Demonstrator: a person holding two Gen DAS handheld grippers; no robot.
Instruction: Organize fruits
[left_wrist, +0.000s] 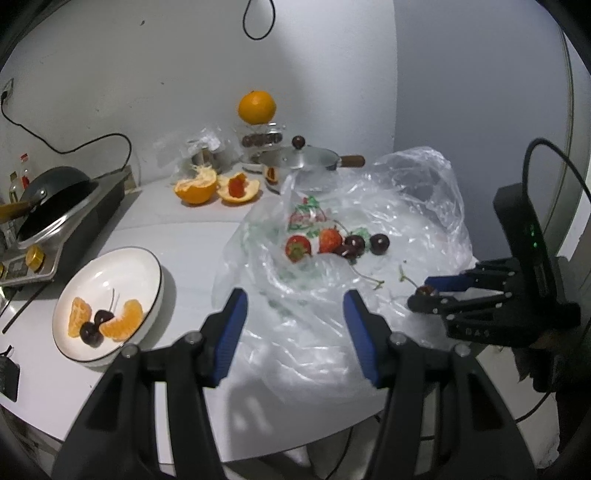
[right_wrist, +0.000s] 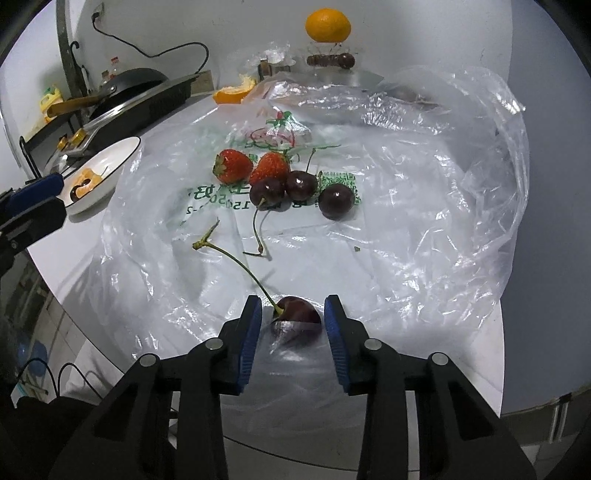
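Fruit spread over a plastic bag (right_wrist: 406, 229) on a white bench (left_wrist: 192, 236), grey walls behind.

The right gripper (right_wrist: 293, 317) had its fingers either side of a stemmed cherry (right_wrist: 295, 321) on the bag, a thin gap at each pad, not clamped. At twelve o'clock lay two strawberries (right_wrist: 251, 168) and three cherries (right_wrist: 299, 190). The left gripper (left_wrist: 295, 314) hung half open and empty; at its nine o'clock sat a plate (left_wrist: 110, 266) with orange segments and cherries, a stove (left_wrist: 62, 218) beyond.

Crinkled clear plastic bag (right_wrist: 406, 229) glistens, cherries (right_wrist: 336, 201) are glossy, the white plate (left_wrist: 110, 258) glazed, the pot lid (left_wrist: 299, 157) shiny metal.
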